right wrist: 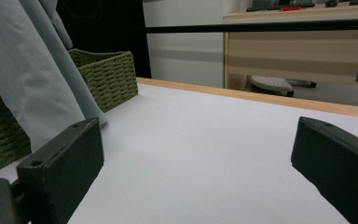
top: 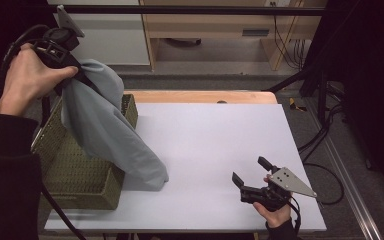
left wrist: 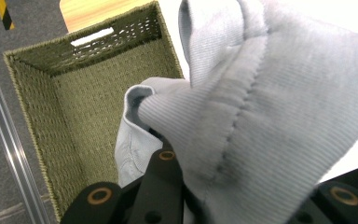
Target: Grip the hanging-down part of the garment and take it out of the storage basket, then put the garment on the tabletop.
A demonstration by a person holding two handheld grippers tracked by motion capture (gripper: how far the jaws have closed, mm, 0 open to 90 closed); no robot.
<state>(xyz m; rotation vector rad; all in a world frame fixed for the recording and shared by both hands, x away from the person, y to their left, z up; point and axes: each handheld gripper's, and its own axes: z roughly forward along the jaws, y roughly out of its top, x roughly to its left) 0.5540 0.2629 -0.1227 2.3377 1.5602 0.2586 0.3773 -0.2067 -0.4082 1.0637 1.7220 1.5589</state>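
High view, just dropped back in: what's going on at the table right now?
A person's left gripper is shut on a grey cloth, holding it up above the green woven basket. The cloth hangs over the basket's rim with its lower end resting on the white table. The right gripper sits low at the table's near right, jaws open and holding nothing.

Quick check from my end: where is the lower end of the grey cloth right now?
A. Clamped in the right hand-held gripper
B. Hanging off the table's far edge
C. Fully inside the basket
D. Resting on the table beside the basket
D: the grey cloth, held up by the left hand-held gripper, drapes over the wall of the basket and its lower end lies on the table.
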